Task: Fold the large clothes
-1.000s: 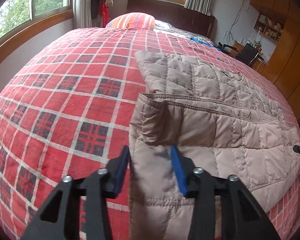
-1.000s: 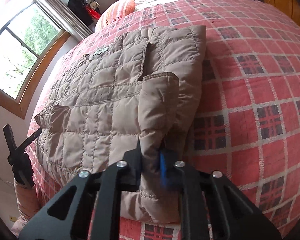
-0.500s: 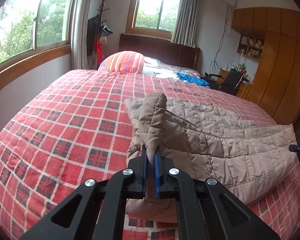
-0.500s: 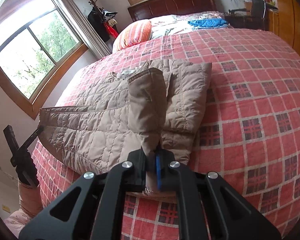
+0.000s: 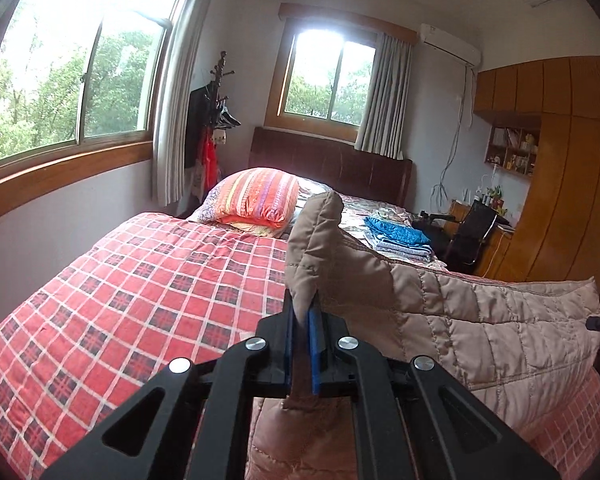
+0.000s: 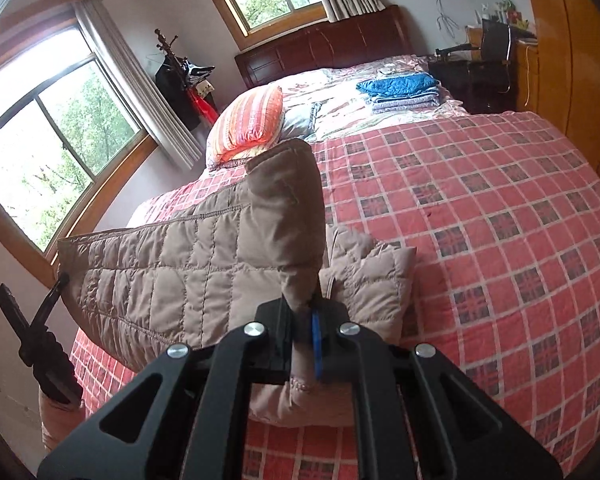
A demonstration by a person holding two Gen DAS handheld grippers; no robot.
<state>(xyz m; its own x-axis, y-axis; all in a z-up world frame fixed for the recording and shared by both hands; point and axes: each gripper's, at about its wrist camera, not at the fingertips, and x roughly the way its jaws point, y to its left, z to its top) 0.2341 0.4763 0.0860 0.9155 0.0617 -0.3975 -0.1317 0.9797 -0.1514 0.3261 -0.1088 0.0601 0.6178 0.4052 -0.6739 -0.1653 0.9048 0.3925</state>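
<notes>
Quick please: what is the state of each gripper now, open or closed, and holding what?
Left gripper: closed on a fold of the jacket.
Right gripper: closed on another fold of the jacket.

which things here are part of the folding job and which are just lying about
Part of the job:
- jacket
- left tool
- right tool
- bed

Lying about:
- striped pillow
- folded blue clothes
- coat rack
- chair
</notes>
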